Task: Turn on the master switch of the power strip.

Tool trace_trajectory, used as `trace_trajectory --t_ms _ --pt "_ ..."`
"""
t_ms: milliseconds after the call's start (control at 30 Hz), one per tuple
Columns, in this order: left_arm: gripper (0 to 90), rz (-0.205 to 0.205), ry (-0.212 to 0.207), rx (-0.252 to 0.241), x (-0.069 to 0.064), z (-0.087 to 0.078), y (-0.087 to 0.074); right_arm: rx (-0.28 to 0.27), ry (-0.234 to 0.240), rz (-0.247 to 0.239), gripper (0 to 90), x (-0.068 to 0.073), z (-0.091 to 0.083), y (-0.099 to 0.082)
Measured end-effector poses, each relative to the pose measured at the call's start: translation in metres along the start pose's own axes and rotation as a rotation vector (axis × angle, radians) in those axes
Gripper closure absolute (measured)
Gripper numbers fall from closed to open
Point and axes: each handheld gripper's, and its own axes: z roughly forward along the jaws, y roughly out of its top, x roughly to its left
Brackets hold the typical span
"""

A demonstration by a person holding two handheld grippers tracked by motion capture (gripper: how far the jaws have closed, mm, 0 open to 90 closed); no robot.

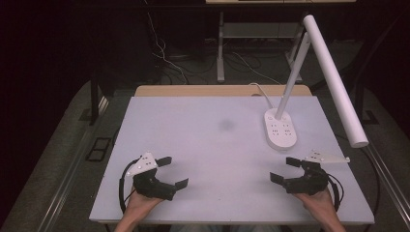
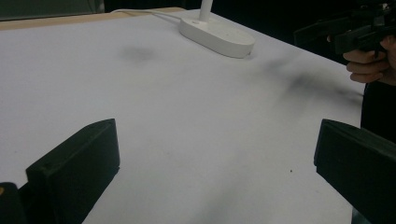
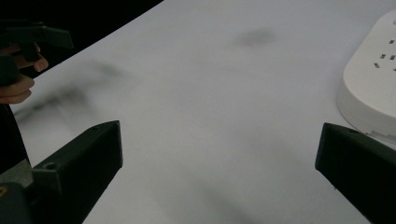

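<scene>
Left gripper (image 1: 170, 172) resting near table (image 1: 212, 145) front edge, jaws gaping wide, nothing between. Right gripper (image 1: 284, 169) sitting at front right, jaws spread wide, gripping nothing. Lamp base (image 1: 280, 128) standing just beyond right gripper, apart from it.

left gripper (image 1: 168, 172): black, blocky jaws, grey three-cornered plate, black cable | right gripper (image 1: 284, 169): black, same plate and cable

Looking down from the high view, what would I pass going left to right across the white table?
Left black gripper → faint grey smudge on the white table → white oval lamp base with sockets → right black gripper.
</scene>
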Motion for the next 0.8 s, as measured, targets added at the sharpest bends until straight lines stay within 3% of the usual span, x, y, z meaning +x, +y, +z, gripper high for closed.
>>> trace_trajectory --t_ms 800 --pt "0.0 -0.010 -0.004 0.009 0.0013 0.0032 -0.0005 0.035 -0.006 -0.004 0.2 0.0030 -0.0019 -0.0015"
